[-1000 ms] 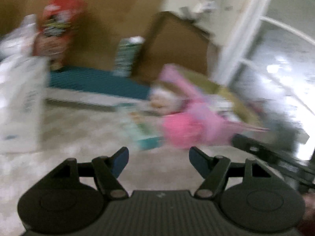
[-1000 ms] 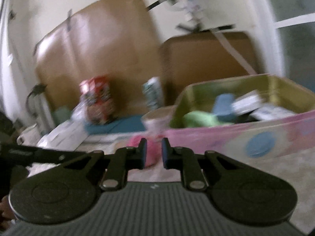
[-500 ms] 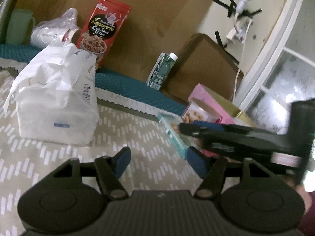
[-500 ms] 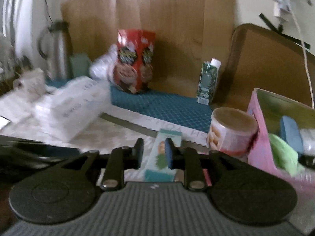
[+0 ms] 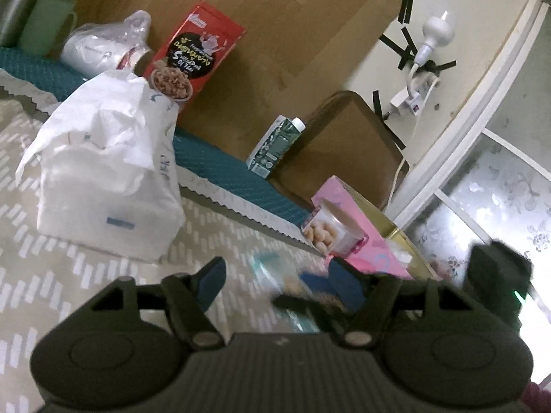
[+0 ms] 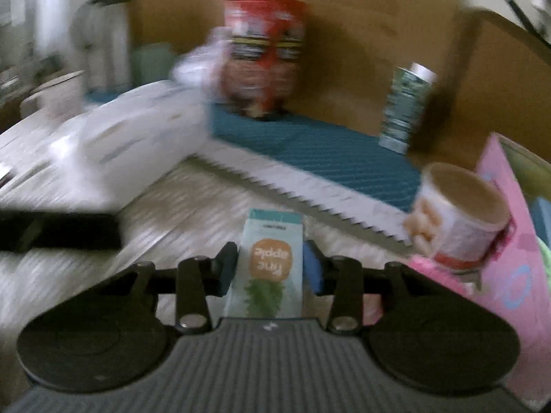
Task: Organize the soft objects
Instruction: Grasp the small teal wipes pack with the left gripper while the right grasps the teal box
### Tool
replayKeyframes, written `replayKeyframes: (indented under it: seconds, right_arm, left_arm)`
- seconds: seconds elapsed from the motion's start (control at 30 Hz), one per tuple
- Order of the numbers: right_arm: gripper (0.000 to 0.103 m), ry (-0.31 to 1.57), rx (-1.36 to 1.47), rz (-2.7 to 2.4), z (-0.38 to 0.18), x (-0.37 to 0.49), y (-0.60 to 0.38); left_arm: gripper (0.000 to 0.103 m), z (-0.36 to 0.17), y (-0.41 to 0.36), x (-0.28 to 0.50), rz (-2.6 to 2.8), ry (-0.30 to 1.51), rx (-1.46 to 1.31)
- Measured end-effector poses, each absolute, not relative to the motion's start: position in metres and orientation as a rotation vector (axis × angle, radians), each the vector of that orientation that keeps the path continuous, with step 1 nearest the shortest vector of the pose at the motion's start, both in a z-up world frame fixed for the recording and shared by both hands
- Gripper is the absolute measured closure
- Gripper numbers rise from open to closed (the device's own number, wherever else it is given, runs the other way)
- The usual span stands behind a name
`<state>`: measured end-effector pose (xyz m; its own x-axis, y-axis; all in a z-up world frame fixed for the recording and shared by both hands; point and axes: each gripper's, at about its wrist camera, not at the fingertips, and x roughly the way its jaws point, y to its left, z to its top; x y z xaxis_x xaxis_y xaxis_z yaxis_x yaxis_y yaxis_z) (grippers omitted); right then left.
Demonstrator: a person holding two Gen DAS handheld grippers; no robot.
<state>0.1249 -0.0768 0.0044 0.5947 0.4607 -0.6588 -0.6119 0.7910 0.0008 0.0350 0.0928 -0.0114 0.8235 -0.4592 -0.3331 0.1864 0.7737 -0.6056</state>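
Pineapple packet (image 6: 268, 268) between opening right tool (image 6: 270, 268)

The cloth (image 5: 51, 275) was bare in front of the left gripper (image 5: 275, 275), so a hand could slide there. A big white bag (image 5: 103, 186) blocked the left side. Behind it stood a red box (image 5: 193, 51) and a green carton (image 5: 275, 148) by the wall. On the right, a pink box (image 5: 358, 227) and a snack tub (image 5: 330, 230) (touching each other) took up the room. The right gripper (image 6: 270, 268) had a flat pineapple pack (image 6: 270, 261) between its opening jaws. The other gripper's black arm (image 6: 58, 230) lay across the left.
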Motion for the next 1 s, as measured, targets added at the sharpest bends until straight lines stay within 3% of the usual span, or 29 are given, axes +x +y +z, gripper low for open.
replayKeyframes:
  seconds: [0.2, 0.27, 0.3, 0.47, 0.6, 0.77, 0.8, 0.83, 1.0]
  right_arm:
    - [0.056, 0.667, -0.335, 0.777, 0.008, 0.058, -0.114]
    - [0.039, 0.651, -0.332, 0.737, 0.007, 0.035, -0.123]
    - [0.037, 0.651, -0.319, 0.715, 0.007, 0.026, -0.129]
    - [0.034, 0.643, -0.254, 0.68, 0.0, 0.003, -0.139]
    - [0.034, 0.629, -0.213, 0.675, -0.006, 0.002, -0.139]
    - [0.038, 0.628, -0.153, 0.659, -0.008, 0.009, -0.146]
    - [0.043, 0.622, -0.146, 0.651, -0.008, 0.007, -0.148]
    - [0.057, 0.618, -0.14, 0.655, -0.008, 0.005, -0.151]
    - [0.058, 0.6, -0.135, 0.627, -0.008, -0.01, -0.172]
  left_arm:
    - [0.036, -0.011, 0.082, 0.038, -0.443, 0.531, -0.547]
    - [0.036, -0.011, 0.078, 0.039, -0.483, 0.555, -0.533]
    - [0.036, -0.011, 0.076, 0.039, -0.498, 0.564, -0.526]
    - [0.036, -0.01, 0.058, 0.034, -0.552, 0.607, -0.476]
    - [0.028, -0.01, 0.044, 0.032, -0.549, 0.633, -0.425]
    - [0.03, -0.013, 0.03, 0.037, -0.545, 0.689, -0.377]
    - [0.032, -0.013, 0.027, 0.038, -0.556, 0.697, -0.377]
    - [0.032, -0.013, 0.021, 0.037, -0.553, 0.697, -0.368]
    - [0.032, -0.011, -0.017, 0.033, -0.586, 0.712, -0.283]
